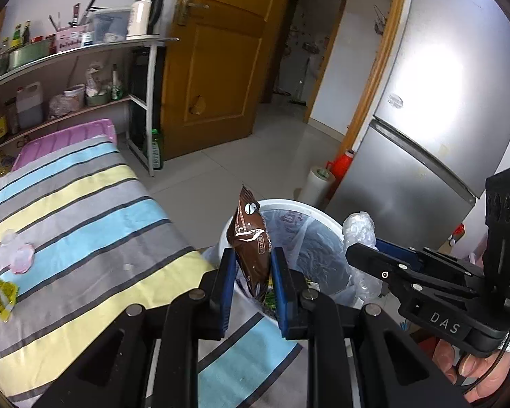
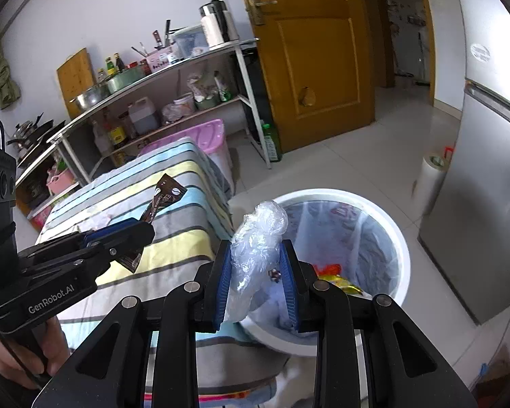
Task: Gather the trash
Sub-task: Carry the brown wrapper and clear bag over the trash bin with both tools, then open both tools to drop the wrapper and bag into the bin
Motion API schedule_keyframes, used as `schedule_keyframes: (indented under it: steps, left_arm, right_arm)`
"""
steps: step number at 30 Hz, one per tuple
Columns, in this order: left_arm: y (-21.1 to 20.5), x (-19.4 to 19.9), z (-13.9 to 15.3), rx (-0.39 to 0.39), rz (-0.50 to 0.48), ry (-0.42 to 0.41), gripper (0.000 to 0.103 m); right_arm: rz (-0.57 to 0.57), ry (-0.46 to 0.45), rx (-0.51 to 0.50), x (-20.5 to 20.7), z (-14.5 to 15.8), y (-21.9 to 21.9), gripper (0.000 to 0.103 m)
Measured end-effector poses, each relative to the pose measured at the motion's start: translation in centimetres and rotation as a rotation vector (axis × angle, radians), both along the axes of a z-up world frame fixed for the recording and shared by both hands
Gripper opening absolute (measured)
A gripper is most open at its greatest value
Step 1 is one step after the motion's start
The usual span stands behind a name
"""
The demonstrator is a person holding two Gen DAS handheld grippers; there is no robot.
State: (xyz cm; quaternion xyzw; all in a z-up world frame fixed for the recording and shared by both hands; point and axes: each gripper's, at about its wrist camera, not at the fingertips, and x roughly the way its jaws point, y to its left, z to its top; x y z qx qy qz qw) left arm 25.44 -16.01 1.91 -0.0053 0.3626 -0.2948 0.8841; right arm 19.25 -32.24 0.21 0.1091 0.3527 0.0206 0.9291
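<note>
Mid-task, carrying stage: L gripper (image 1: 253,265) is pinching a brown glossy coffee-sachet wrapper (image 1: 250,238) btwn its blue pads, jaws pressed nearly together on it, wrapper sticking up and hanging over the near rim of the white round plastic-lined trash bin (image 1: 241,217). R gripper (image 2: 256,272) is clamping a crumpled clear plastic film wad (image 2: 258,238), jaws part-spread around the bulk, wad sitting at the bin's 9 o'clock edge, not yet over the middle. Bin is already holding some scraps, red/yellow bits at its 6 o'clock, so earlier pieces look done. Neither item is being let go yet; both drops are pending. Still lying on the striped blue-yellow-grey cloth table (image 1: 85,204): a pink-white crumpled wrapper (image 1: 18,253) and a yellow foil packet (image 1: 1,294), both at 9 o'clock in L view, well apart from the bin. Roughly halfway, judging by leftovers.
</note>
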Motion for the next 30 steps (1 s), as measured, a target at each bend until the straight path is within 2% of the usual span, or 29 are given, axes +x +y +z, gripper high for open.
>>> schedule_keyframes:
  steps: [15, 18, 20, 23, 30]
  left_arm:
    - [-4.8, 3.2, -3.5, 0.046, -0.056, 0.085, 0.023]
    - [-5.3, 3.8, -4.1, 0.052, -0.055, 0.102, 0.026]
    - [-5.2, 3.9, -4.3, 0.046, -0.049, 0.110, 0.039]
    - [-5.1, 4.1, -4.4, 0.029, -0.044, 0.120, 0.041]
    - [-3.0, 3.7, -3.2, 0.000, -0.005, 0.098, 0.041]
  right_arm:
    - [-0.069, 0.075, 0.027, 2.1, -3.5, -4.3, 0.030]
    - [-0.079, 0.092, 0.034, 2.7, -4.1, -4.9, 0.031]
    - [-0.082, 0.095, 0.032, 2.8, -4.4, -5.0, 0.033]
    - [-0.083, 0.087, 0.032, 2.8, -4.5, -5.1, 0.038]
    - [-0.075, 0.069, 0.019, 2.4, -3.8, -4.5, 0.039]
